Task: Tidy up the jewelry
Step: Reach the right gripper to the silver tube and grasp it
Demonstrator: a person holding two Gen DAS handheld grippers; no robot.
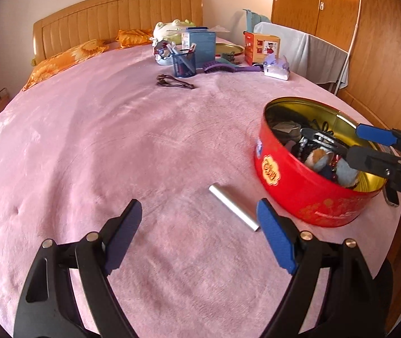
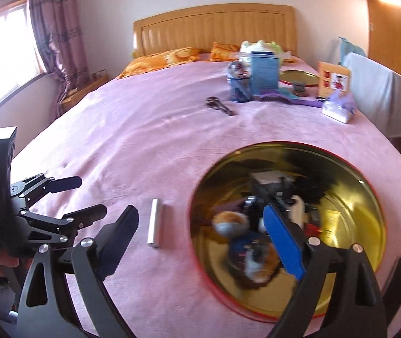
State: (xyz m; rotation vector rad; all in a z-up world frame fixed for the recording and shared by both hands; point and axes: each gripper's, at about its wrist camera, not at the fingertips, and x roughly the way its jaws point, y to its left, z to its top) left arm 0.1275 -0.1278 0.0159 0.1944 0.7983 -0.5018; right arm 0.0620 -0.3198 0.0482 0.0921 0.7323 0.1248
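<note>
A round red tin with a gold inside stands on the pink bed at the right, filled with hair ties, clips and small fuzzy accessories. It also shows in the right wrist view. A silver metal tube lies on the bedspread left of the tin, also in the right wrist view. My left gripper is open and empty just before the tube. My right gripper is open over the tin's left rim; it shows over the tin in the left wrist view.
A dark hair clip lies mid-bed. At the far end stand a blue mesh pen cup, a blue box, a purple brush, a gold tin lid, a red carton and a tissue pack. Wardrobe at right.
</note>
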